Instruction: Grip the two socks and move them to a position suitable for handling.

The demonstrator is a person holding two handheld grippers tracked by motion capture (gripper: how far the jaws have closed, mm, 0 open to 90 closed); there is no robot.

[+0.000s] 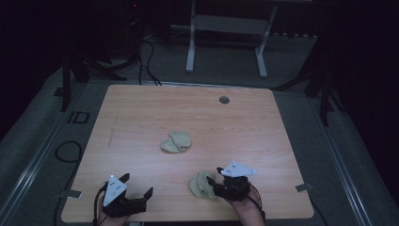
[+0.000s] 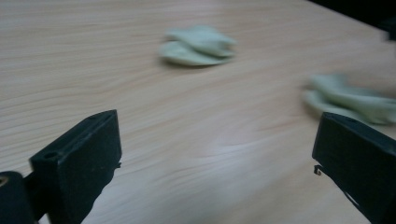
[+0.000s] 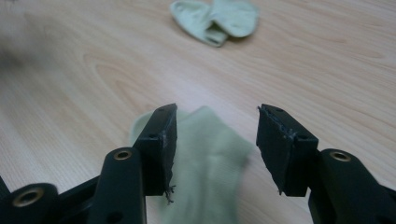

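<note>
So in the high view there's a wooden desk [image 1: 141,117] with two pale green socks on it: one crumpled sock [image 1: 177,141] sits around the middle of the frame, and a second sock [image 1: 201,184] lies lower down, just left of the right hand-held gripper [image 1: 217,176]. That one points left toward the near sock with its jaws apart, hand coming in from the bottom edge, which looks to me like a setup for picking it up. The left hand-held gripper [image 1: 139,184] waits at the lower left, jaws spread wide, well apart from both socks, probably just parked until it's needed. In the left gripper view its two black jaws stand far apart at the bottom corners with bare wood between them; the middle sock [image 2: 198,45] is up top and the near sock [image 2: 350,98] blurs at the right edge. In the right gripper view the jaws are apart and straddle the near sock [image 3: 210,163] without closing on it, tilted down at the cloth, while the other sock [image 3: 215,19] rests at the top of the frame.
</note>
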